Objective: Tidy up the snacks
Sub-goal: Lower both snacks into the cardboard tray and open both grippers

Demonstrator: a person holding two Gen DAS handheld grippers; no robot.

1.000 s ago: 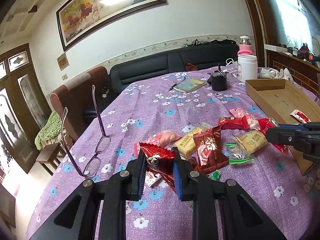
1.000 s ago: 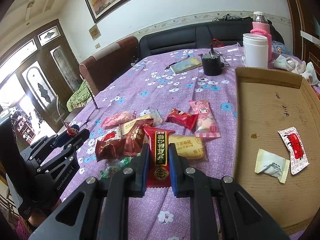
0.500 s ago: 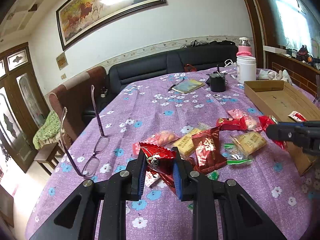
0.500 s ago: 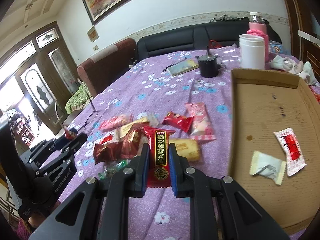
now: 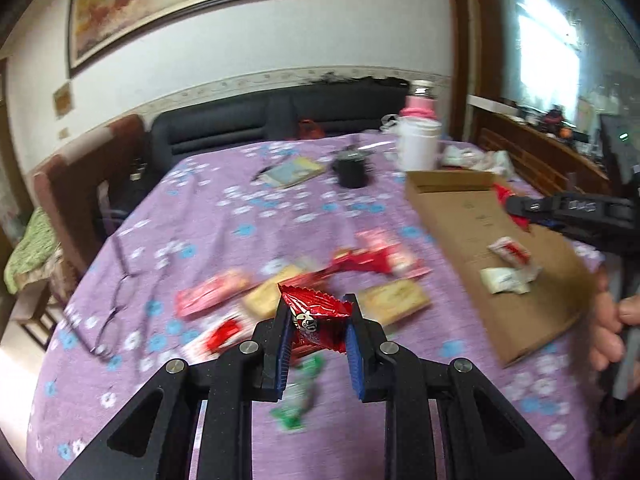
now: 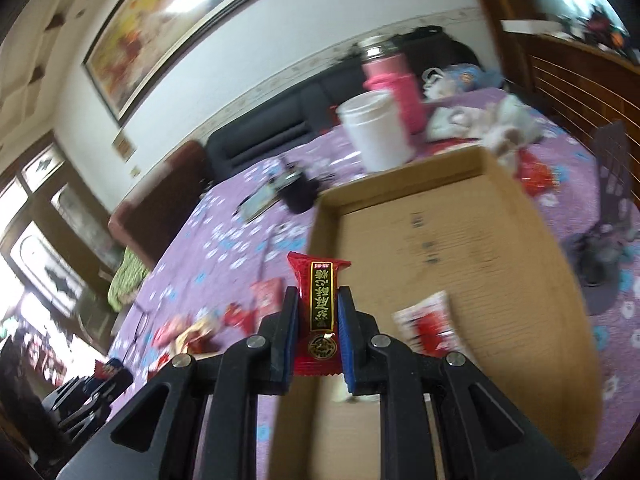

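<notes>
My left gripper [image 5: 317,312] is shut on a shiny red snack packet [image 5: 316,320], lifted above a blurred heap of snacks [image 5: 304,292] on the purple flowered tablecloth [image 5: 224,216]. My right gripper [image 6: 318,300] is shut on a red snack bar with a gold label [image 6: 320,304], held over the near left corner of the cardboard tray [image 6: 460,240]. In the tray lie a red-and-white packet [image 6: 430,322] and a white packet [image 5: 506,280]. The right gripper [image 5: 520,206] also shows over the tray [image 5: 460,208] in the left wrist view.
A white jar [image 6: 378,132], a pink bottle [image 6: 394,80] and a black cup [image 5: 352,168] stand behind the tray. Glasses [image 5: 116,304] lie at the table's left edge. A booklet [image 5: 294,170] lies mid-table. A hand [image 5: 614,332] grips the right handle.
My right gripper swung right with its red bar, from above the snack heap to over the tray, and rolled. My left gripper rose and turned right with its red packet.
</notes>
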